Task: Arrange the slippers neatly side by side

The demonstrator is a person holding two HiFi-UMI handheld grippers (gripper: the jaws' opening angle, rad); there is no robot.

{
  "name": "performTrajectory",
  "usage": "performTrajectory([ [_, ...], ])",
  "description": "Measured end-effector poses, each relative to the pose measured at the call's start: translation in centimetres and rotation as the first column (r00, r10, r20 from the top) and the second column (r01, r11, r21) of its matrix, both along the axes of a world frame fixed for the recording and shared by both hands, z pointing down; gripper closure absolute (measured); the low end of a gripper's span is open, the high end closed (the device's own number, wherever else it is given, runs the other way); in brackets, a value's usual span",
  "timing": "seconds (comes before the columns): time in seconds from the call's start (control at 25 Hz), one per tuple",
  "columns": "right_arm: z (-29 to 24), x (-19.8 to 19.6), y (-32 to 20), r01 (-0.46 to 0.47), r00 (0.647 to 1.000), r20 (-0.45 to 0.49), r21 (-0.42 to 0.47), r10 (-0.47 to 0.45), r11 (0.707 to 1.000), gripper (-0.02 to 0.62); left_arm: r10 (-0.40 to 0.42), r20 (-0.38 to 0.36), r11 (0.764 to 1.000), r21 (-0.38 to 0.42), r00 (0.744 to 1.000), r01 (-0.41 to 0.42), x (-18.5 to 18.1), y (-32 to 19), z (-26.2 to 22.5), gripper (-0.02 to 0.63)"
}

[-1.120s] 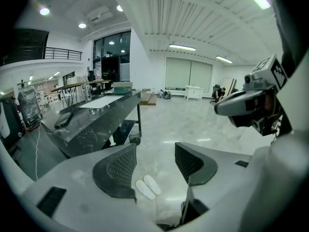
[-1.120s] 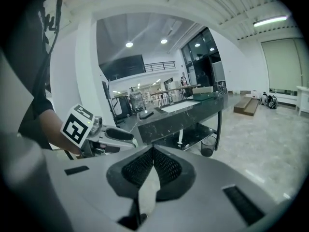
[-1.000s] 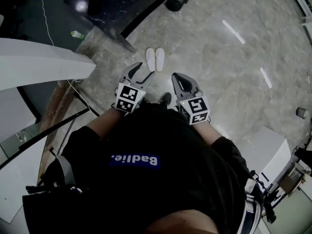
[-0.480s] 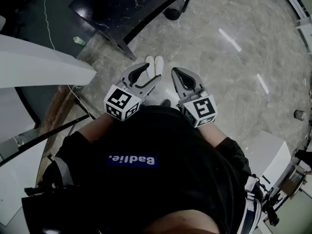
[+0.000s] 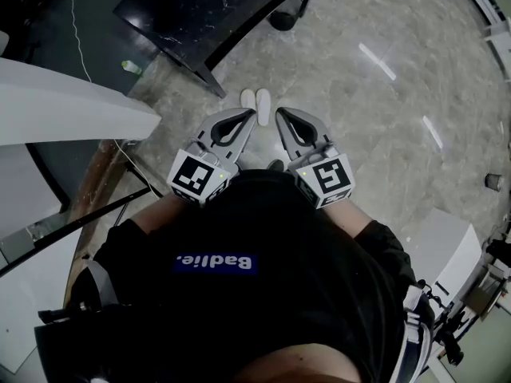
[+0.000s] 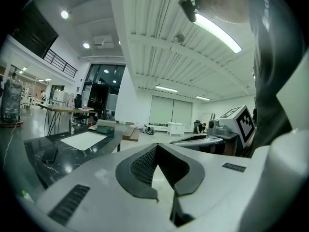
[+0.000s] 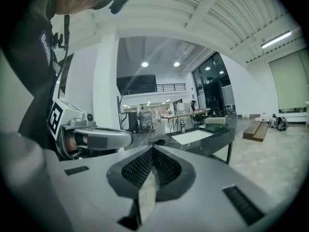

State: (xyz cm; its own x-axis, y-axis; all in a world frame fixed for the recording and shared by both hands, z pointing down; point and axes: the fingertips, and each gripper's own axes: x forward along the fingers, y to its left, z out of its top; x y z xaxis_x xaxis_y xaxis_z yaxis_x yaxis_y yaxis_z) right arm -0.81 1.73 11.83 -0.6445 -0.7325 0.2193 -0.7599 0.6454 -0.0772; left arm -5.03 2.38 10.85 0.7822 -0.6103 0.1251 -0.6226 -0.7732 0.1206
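Two white slippers [image 5: 256, 102] lie side by side on the marble floor, toes pointing away from me, just beyond both grippers in the head view. My left gripper [image 5: 251, 116] is held up at waist height in front of the person's black shirt, jaws shut with nothing between them. My right gripper [image 5: 279, 114] hangs beside it, also shut and empty. In the left gripper view the left gripper's [image 6: 157, 146] ribbed pads meet at the tip; in the right gripper view the right gripper's [image 7: 153, 148] pads meet too. Neither gripper view shows the slippers.
A black marble-topped table [image 5: 200, 14] stands beyond the slippers to the left, with a round dark base [image 5: 283, 21] near it. A white curved surface [image 5: 72, 102] fills the left side. A white box [image 5: 447, 246] and a small cup [image 5: 494, 182] sit at the right.
The left gripper's jaws, spread open in both earlier frames, have closed on nothing. The right gripper has stayed shut. Both grippers sit a little closer together.
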Motion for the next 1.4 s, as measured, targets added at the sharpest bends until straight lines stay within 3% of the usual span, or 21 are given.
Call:
performTrajectory([
  [0.52, -1.6, -0.4, 1.5, 0.021, 1.0, -0.014, 0.092, -0.019, 0.996, 0.595, 0.021, 0.004, 0.999, 0.034, 1.0, -0.021, 1.1, 1.5, -0.7, 0.607],
  [1.4, -2.2, -0.1, 3.7, 0.013, 1.0, -0.009, 0.126, -0.012, 0.992, 0.595, 0.012, 0.022, 0.999, 0.045, 1.0, -0.013, 1.3, 3.5, -0.6, 0.607],
])
